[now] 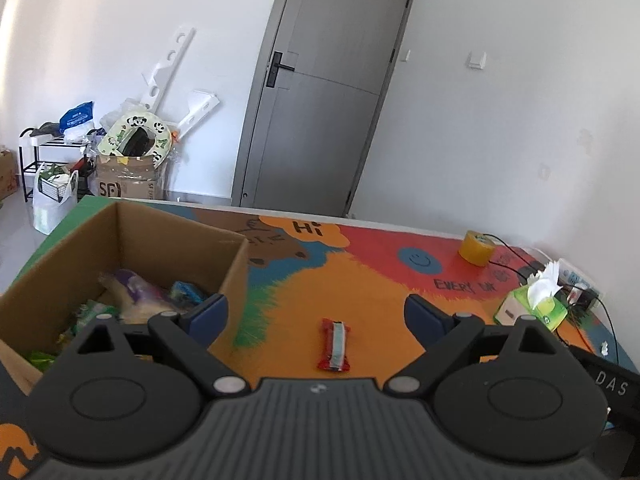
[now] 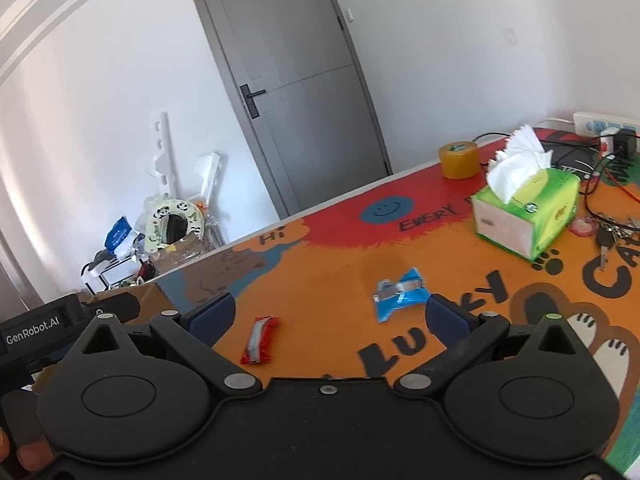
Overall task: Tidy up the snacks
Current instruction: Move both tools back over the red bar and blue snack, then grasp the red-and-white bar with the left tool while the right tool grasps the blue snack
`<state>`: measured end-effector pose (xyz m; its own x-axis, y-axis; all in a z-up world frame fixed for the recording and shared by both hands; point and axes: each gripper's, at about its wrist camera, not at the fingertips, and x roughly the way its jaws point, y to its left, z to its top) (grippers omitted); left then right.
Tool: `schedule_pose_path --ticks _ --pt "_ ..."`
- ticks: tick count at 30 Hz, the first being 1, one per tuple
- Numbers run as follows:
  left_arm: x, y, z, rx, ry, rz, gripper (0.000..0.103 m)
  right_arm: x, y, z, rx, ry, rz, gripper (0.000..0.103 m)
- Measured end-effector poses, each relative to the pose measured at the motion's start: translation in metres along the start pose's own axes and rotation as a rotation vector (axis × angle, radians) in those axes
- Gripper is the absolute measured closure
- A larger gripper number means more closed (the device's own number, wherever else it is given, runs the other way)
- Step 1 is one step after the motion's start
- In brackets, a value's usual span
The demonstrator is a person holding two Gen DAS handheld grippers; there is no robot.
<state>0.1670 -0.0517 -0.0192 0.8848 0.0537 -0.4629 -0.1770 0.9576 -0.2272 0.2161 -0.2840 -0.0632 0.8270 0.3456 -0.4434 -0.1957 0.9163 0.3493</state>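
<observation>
A red snack packet (image 1: 335, 345) lies on the colourful table mat, between and just beyond the fingers of my left gripper (image 1: 316, 312), which is open and holds nothing. To its left stands a cardboard box (image 1: 168, 236) with several snack packets inside. In the right wrist view the same red snack packet (image 2: 260, 339) lies at the left, and a blue snack packet (image 2: 400, 294) lies further right. My right gripper (image 2: 330, 314) is open and empty above the mat, with both packets between its spread fingers and a little beyond them.
A green tissue box (image 2: 528, 216) and a roll of yellow tape (image 2: 458, 159) stand toward the table's far side. Keys (image 2: 612, 236), cables and a power strip (image 2: 600, 124) lie at the far right. Beyond the table are a grey door and floor clutter.
</observation>
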Motion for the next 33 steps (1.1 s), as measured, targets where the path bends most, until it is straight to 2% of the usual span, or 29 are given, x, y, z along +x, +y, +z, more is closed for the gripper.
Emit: schedule_pose_path --ticks 6,12,22,26,30,33 --pt "0.018 -0.015 -0.004 0.022 0.019 -0.009 0.009 0.010 -0.021 0.000 0.030 0.013 -0.026 0.003" --pt "0.040 -0.024 -0.007 0.038 0.041 -0.002 0.010 0.031 -0.031 0.003 0.045 0.039 -0.040 0.012" --pt "0.089 -0.036 -0.014 0.061 0.094 0.047 0.012 0.077 -0.041 0.010 0.032 0.091 -0.065 0.012" --pt "0.111 -0.034 -0.021 0.051 0.148 0.066 0.017 0.092 -0.040 0.010 0.012 0.109 -0.072 0.013" --pt "0.129 -0.037 -0.027 0.066 0.172 0.088 0.017 0.107 -0.043 0.011 -0.008 0.131 -0.086 0.013" --pt "0.138 -0.037 -0.031 0.070 0.182 0.106 0.022 0.117 -0.046 0.013 -0.015 0.137 -0.097 0.013"
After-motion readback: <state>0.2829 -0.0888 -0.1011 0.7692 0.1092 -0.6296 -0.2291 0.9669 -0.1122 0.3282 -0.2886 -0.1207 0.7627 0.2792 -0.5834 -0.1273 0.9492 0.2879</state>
